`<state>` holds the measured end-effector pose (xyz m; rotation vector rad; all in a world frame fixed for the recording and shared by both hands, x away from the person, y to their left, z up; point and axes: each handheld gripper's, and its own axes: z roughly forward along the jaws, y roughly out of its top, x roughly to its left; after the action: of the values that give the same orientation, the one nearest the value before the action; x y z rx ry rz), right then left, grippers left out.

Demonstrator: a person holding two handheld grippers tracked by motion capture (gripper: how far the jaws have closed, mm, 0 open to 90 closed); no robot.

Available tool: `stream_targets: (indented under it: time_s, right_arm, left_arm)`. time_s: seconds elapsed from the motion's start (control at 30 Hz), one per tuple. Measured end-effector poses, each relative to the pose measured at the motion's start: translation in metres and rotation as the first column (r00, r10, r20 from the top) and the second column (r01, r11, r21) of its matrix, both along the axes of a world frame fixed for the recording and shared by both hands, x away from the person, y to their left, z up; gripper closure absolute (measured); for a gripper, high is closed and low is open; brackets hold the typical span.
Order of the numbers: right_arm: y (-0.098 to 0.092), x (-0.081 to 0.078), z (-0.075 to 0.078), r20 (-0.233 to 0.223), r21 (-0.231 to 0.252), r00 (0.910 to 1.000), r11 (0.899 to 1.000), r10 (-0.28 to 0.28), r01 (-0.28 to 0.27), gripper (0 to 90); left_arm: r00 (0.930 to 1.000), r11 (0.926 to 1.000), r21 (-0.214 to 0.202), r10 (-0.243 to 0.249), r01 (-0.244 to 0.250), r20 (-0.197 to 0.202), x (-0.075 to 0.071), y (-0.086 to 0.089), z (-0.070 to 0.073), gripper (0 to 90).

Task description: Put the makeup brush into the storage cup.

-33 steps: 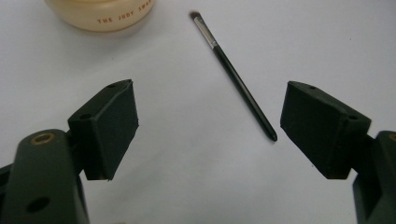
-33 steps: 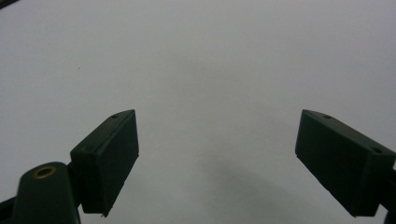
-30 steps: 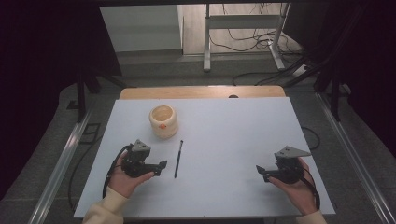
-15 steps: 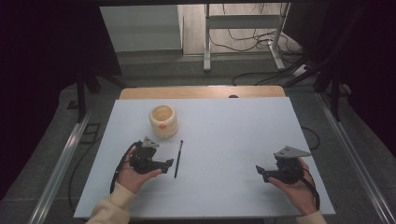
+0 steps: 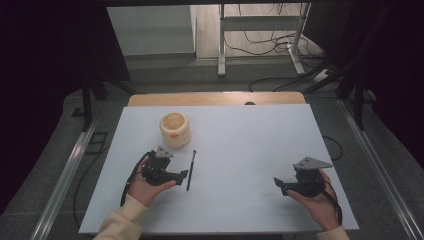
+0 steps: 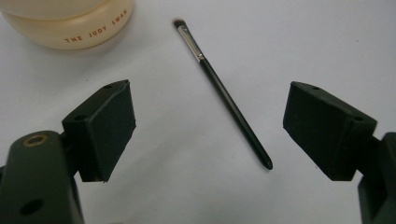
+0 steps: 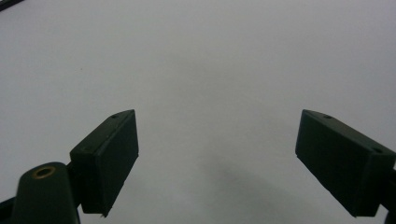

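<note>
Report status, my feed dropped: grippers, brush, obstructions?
Left gripper open, aimed at brush. Right gripper open, idle. Brush flat, untouched. Cream jar nearby, not blocking.

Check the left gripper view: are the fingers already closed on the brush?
No, the left gripper is open, and the brush lies flat on the table between its fingers, untouched.
</note>
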<state>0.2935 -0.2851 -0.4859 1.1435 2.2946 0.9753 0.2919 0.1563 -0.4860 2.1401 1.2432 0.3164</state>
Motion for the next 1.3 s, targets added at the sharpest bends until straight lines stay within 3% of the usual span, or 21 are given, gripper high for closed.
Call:
stream_targets:
  time_s: [0.63,1.3]
  right_arm:
    - [0.000,0.000,0.000,-0.002,0.000,1.0000,1.000,0.001,-0.001,13.3]
    - [0.000,0.001,-0.001,-0.002,0.000,1.0000,1.000,-0.003,0.003,12.6]
  left_arm:
    - [0.9993,1.0000,-0.003,-0.001,0.000,-0.038,0.015,-0.011,-0.003,18.3]
    - [0.9940,0.9998,0.007,-0.019,0.020,-0.108,0.038,-0.031,-0.007,21.0]
